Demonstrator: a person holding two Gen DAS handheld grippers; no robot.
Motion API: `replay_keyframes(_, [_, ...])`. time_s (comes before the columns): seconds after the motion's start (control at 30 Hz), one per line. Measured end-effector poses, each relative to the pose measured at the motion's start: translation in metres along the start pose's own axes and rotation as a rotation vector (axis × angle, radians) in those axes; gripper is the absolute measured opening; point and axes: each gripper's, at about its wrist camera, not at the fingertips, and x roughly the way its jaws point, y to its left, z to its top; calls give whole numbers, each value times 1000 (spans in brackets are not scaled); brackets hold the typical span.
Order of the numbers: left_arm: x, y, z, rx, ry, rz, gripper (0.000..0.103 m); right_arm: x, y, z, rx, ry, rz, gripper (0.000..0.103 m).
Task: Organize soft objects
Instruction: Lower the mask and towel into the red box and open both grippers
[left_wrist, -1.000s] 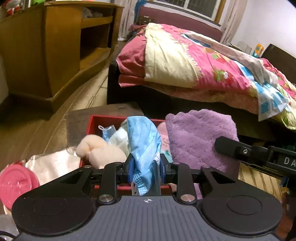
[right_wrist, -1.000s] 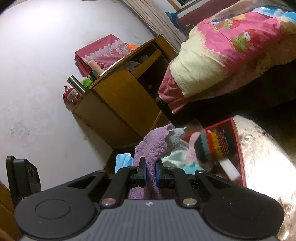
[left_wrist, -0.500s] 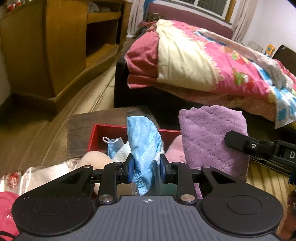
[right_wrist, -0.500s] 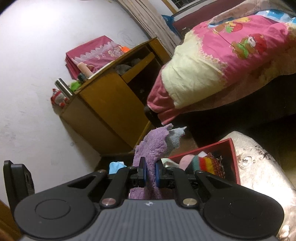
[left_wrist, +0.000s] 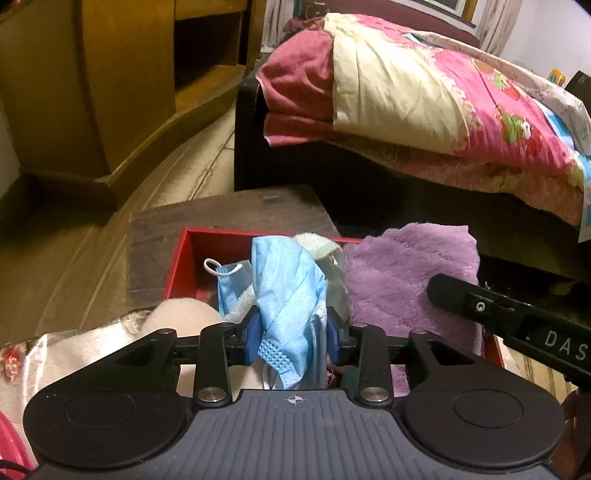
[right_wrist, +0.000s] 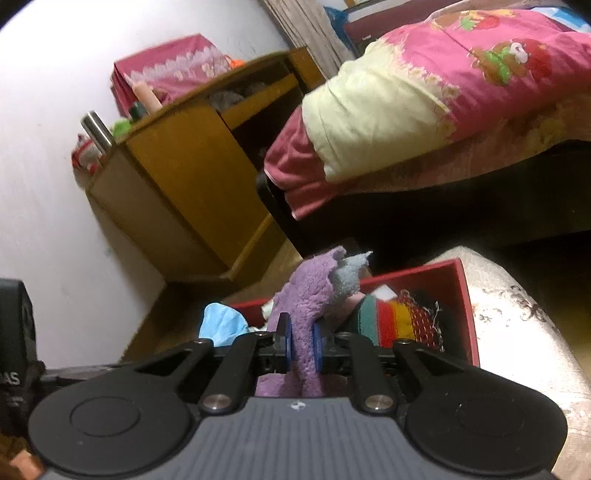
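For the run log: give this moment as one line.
left hand-held gripper: shut on blue cloth | right hand-held gripper: shut on purple towel | both above red box

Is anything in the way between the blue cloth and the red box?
Nothing visible blocks it. The left gripper holds the blue cloth just above the red box. The box already holds a mask and other soft things.

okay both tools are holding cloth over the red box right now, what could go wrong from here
1. The left tool pinches the blue cloth in a loose bunch, with folds hanging below the grip; part could slip out.
2. The purple towel in the right tool hangs close beside the blue cloth, so the two may snag.
3. The red box already looks full; added items might spill over its wall.
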Motion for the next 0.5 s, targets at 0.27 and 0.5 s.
replay_keyframes(0.27, [-18,-2,-1,2,-37,15,59,-15,10,-1,-49,-28,-42,3])
replay_keyframes(0.5, [-40,0,-8,-14,-58,26,65,-37,22,-4,-83,-58,-81,5])
